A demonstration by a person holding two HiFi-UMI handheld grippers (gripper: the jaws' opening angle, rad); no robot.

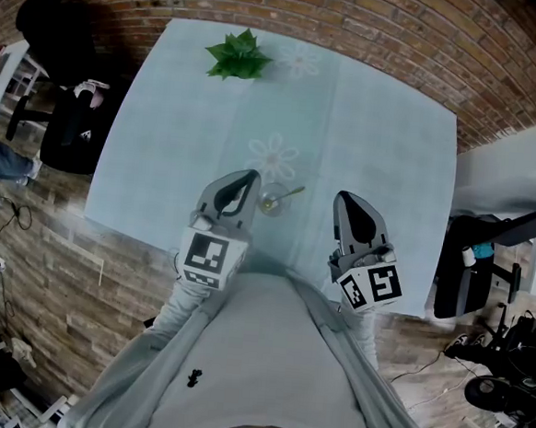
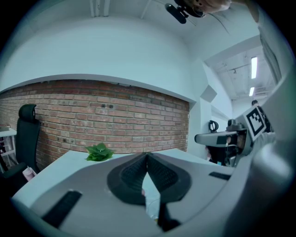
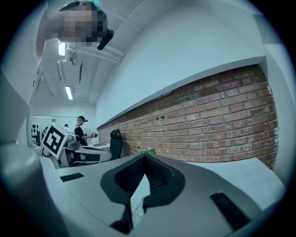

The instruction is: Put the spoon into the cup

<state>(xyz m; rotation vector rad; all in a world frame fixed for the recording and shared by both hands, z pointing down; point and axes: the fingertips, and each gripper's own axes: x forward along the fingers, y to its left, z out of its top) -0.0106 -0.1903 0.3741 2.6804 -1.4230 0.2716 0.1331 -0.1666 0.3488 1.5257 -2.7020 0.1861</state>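
Note:
A small clear glass cup (image 1: 270, 202) stands on the pale tablecloth (image 1: 377, 125), near the table's front edge. A gold-coloured spoon (image 1: 291, 195) rests in it, its handle leaning out to the upper right. My left gripper (image 1: 251, 176) sits just left of the cup with its jaws closed tip to tip and nothing between them (image 2: 147, 155). My right gripper (image 1: 341, 199) hovers to the right of the spoon handle, a short gap away, also shut and empty (image 3: 145, 156). Neither gripper view shows the cup clearly.
A green leafy plant (image 1: 238, 57) sits at the table's far edge, also seen as the plant (image 2: 98, 152) ahead of the left gripper. A black chair (image 1: 71, 128) stands left of the table. Dark equipment (image 1: 462, 270) stands to the right. A brick wall (image 2: 115, 125) lies beyond.

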